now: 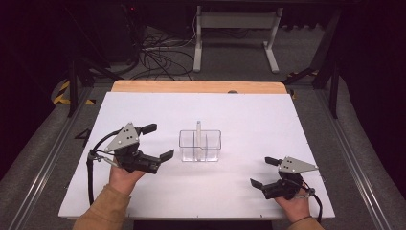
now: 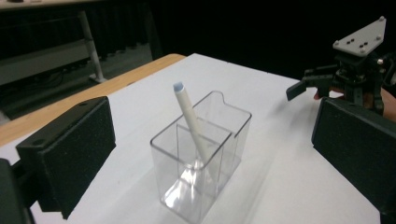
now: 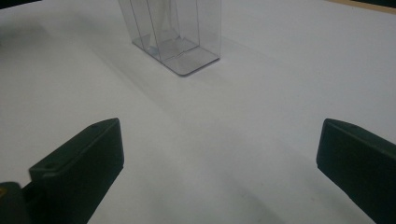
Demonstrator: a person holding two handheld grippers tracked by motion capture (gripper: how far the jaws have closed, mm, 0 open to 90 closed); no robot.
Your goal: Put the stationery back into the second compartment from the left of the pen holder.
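Observation:
A clear plastic box (image 1: 201, 145) with inner dividers stands mid-table, and a white pen (image 1: 198, 130) leans upright in one compartment. In the left gripper view the pen (image 2: 191, 123) has a bluish tip and rests tilted in the box (image 2: 201, 163). My left gripper (image 1: 158, 142) sits left of the box, jaws wide apart with nothing between them. My right gripper (image 1: 264, 171) rests near the table's front right, open and empty, facing the box (image 3: 170, 32). The right gripper (image 2: 303, 84) is seen far off in the left gripper view.
The white board (image 1: 249, 115) lies on a wooden table (image 1: 201, 86). Beyond the far edge stand a white table frame (image 1: 234, 33) and tangled cables (image 1: 160, 57) on the floor. Metal rails (image 1: 45, 163) run along both sides.

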